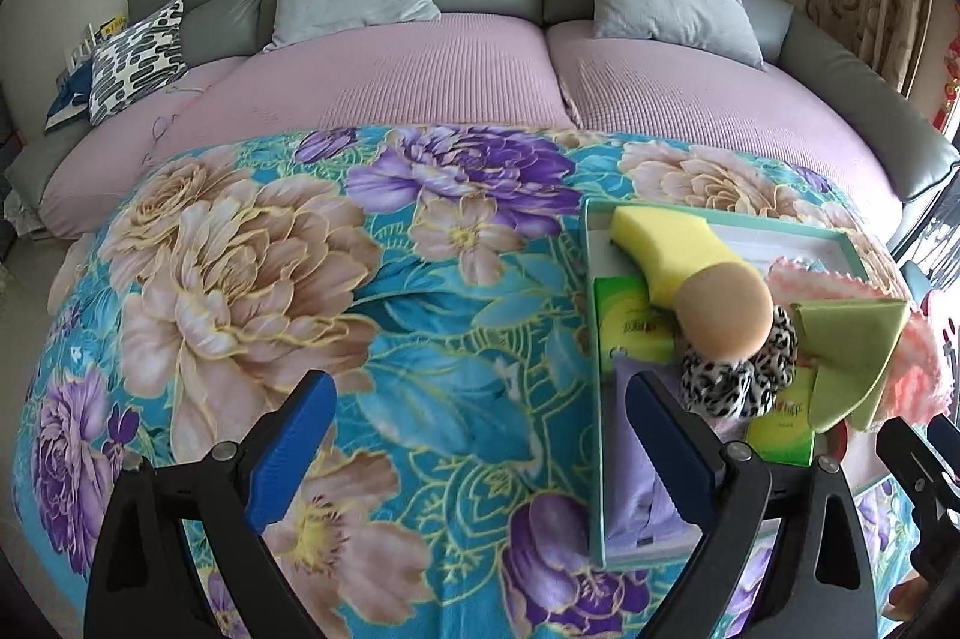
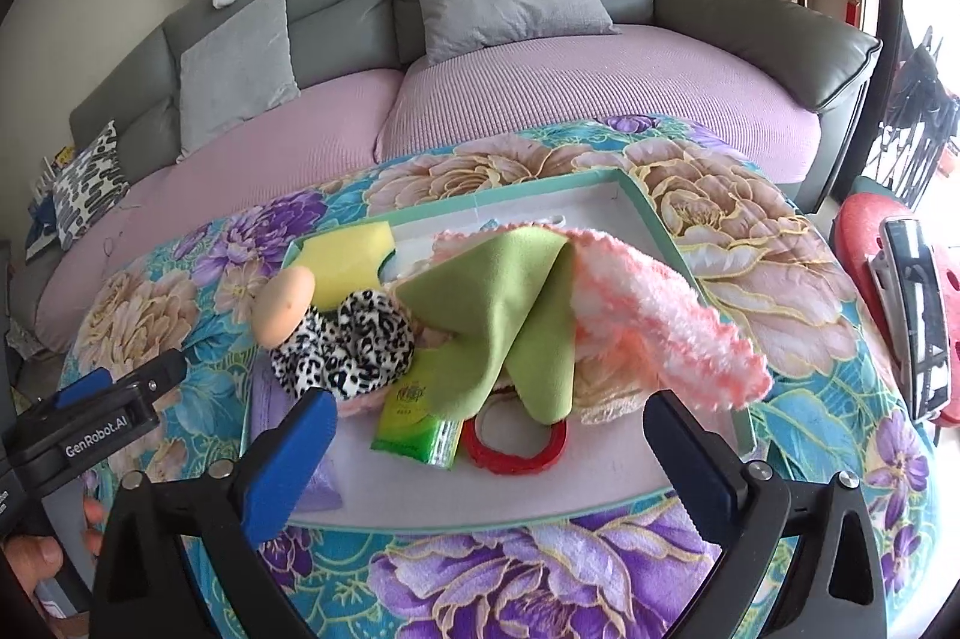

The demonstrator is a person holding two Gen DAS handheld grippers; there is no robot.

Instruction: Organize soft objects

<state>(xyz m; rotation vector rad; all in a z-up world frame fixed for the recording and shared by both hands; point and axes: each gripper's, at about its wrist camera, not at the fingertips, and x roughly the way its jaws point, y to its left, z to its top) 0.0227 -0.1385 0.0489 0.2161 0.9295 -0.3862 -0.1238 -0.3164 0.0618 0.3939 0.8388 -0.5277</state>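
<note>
The left gripper [image 1: 480,447] stands wide with nothing between its blue pads, over bare floral blanket [image 1: 252,279] beside the teal-rimmed tray [image 1: 591,279]; that side offers open room. The right gripper [image 2: 489,453] is equally wide and empty above the tray's near edge, where a red ring [image 2: 516,450] and a green packet [image 2: 414,423] lie. Piled in the tray are a smooth green cloth [image 2: 510,315], a fluffy pink scalloped towel [image 2: 660,315] spilling over the right rim, a leopard-print scrunchie [image 2: 345,345], a yellow sponge [image 2: 345,267] and a round tan puff [image 2: 288,303]. The lilac sofa [image 2: 600,99] lies beyond.
</note>
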